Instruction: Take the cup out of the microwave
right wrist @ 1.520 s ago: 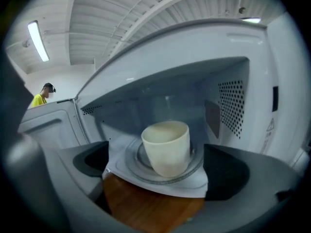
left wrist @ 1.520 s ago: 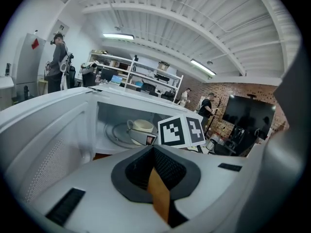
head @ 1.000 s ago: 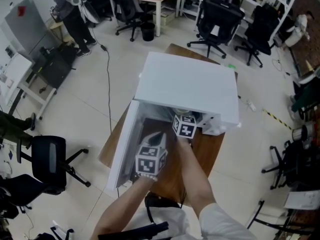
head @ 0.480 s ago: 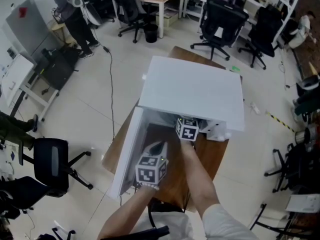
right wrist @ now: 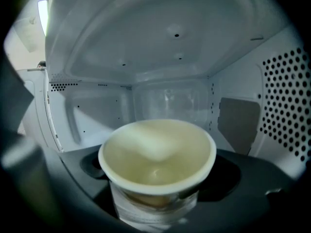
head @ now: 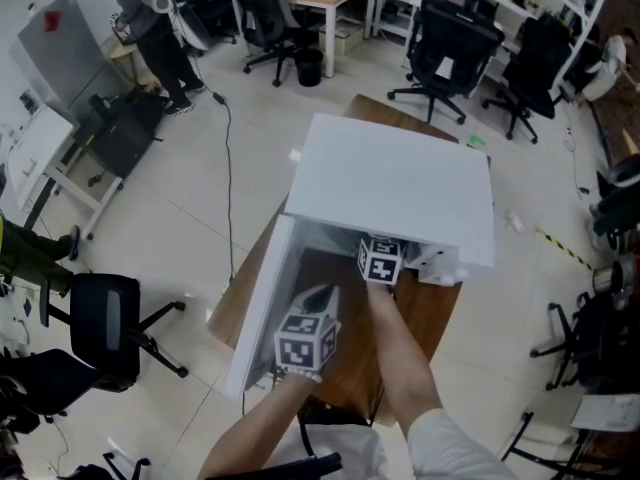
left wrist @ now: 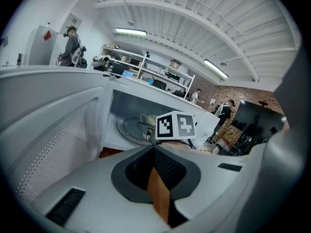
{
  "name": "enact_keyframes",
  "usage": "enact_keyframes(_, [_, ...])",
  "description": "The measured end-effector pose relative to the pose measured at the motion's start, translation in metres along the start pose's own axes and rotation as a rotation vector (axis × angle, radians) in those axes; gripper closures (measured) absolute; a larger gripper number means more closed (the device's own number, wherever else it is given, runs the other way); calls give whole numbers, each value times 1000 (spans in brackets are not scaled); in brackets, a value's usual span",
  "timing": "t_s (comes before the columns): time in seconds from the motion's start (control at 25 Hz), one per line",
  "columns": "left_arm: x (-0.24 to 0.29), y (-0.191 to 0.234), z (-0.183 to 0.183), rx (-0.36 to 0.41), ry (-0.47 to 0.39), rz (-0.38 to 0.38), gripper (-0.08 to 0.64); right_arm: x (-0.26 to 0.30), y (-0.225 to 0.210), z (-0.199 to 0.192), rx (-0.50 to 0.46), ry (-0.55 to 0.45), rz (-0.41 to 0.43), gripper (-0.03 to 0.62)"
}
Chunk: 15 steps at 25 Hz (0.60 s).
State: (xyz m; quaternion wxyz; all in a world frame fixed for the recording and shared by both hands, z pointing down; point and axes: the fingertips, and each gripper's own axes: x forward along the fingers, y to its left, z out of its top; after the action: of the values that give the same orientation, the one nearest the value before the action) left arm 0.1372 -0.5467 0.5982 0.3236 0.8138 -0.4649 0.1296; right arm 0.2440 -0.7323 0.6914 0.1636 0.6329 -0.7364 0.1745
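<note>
A white microwave [head: 395,183] stands on a wooden table [head: 425,318] with its door [head: 262,303] swung open to the left. Inside it is a cream paper cup [right wrist: 158,154], empty and upright. My right gripper [right wrist: 155,195] reaches into the cavity and its jaws are closing. The cup stands between them, and I see no pad pressing on it. Only the right gripper's marker cube [head: 380,260] shows from above. My left gripper [head: 318,298] hovers by the open door, shut on nothing. From the left gripper view the cup [left wrist: 146,119] shows behind that cube [left wrist: 176,126].
A glass turntable [left wrist: 127,127] lies on the cavity floor. A white object [head: 438,260] sits on the table right of the microwave. Office chairs [head: 450,38] and a standing person [head: 150,18] are beyond the table. A black chair [head: 100,328] and a floor cable [head: 228,148] are at left.
Both grippers keep their places at the microwave's mouth. Only the head view has drifted a little.
</note>
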Motion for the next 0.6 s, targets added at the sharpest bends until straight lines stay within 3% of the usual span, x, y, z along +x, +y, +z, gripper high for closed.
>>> enact_keyframes(0.12, [-1, 0, -5, 2, 7, 0, 566, -1, -2, 0, -15, -5, -16, 113])
enact_keyframes(0.6, [-4, -3, -6, 3, -3, -1, 566, -36, 8, 15, 4, -67, -2, 115])
